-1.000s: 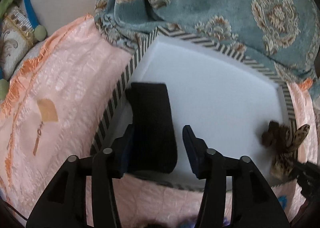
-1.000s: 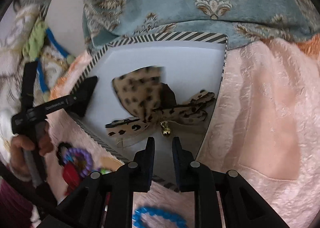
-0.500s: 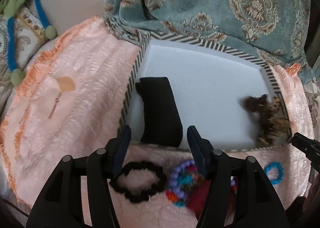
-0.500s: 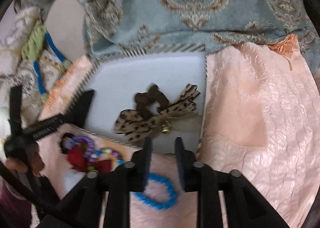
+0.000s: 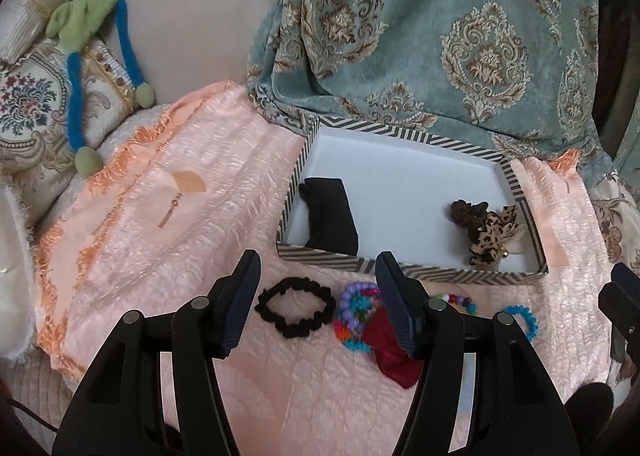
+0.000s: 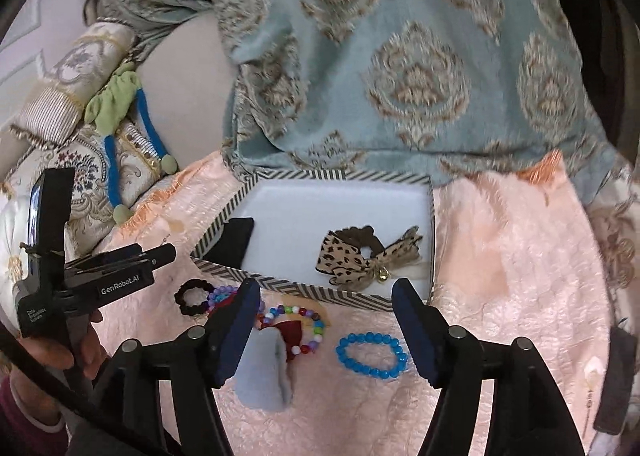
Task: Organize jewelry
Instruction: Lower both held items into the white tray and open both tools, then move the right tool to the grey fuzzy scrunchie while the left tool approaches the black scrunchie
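While both grippers, left (image 5: 316, 296) and right (image 6: 326, 316), gape empty, a leopard-print fabric bow (image 6: 360, 260) lies inside the stripe-edged box (image 6: 304, 288); round beaded bracelets (image 6: 372, 350) sit just outside.

you've got one striped tray (image 5: 408, 270), two scrunchies (a black scrunchie (image 5: 295, 307) and a leopard scrunchie (image 6: 362, 256)), three bead bracelets (image 6: 372, 350) and one black band (image 5: 330, 217).

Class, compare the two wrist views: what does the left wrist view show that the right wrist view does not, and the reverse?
Only the left wrist view: the open left gripper from behind.
Only the right wrist view: a grey felt piece, the open right gripper, and the hand holding the left gripper.
Both: the striped-rim white tray, leopard-print bow scrunchie, black scrunchie, blue bead bracelet.
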A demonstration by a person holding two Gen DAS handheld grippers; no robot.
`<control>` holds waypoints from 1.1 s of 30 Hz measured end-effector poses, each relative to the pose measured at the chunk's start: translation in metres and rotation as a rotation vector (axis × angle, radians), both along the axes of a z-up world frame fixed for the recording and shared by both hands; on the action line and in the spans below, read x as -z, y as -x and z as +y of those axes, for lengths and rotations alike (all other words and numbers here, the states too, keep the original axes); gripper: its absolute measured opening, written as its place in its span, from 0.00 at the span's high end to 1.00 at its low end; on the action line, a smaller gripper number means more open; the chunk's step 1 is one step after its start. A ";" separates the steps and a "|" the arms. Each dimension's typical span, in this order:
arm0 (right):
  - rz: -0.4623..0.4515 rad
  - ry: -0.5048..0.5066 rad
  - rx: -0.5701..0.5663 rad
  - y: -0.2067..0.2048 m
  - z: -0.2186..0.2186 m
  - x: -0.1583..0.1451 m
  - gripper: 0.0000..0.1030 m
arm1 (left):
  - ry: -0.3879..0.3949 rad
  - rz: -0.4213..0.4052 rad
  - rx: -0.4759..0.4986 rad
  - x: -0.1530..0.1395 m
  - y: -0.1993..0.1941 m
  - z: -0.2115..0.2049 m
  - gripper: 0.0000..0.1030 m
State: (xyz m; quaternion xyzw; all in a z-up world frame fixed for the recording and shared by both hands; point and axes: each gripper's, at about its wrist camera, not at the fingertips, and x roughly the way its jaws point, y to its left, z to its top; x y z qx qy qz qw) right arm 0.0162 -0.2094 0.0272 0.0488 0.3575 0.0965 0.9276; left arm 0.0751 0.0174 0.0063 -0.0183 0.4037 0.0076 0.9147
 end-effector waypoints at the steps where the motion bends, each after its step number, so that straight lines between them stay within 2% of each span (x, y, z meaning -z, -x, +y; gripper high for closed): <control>1: -0.013 0.005 0.001 0.004 0.002 -0.003 0.36 | 0.001 -0.004 -0.001 -0.001 0.004 0.000 0.42; 7: -0.049 -0.005 0.005 0.020 0.007 -0.011 0.33 | -0.026 -0.048 0.000 -0.011 0.027 -0.005 0.42; 21: -0.062 0.011 0.022 0.036 0.011 -0.022 0.31 | -0.018 -0.111 0.010 -0.027 0.057 -0.006 0.42; 33: -0.067 0.027 0.020 0.043 0.015 -0.027 0.25 | -0.009 -0.106 -0.011 -0.028 0.064 0.003 0.42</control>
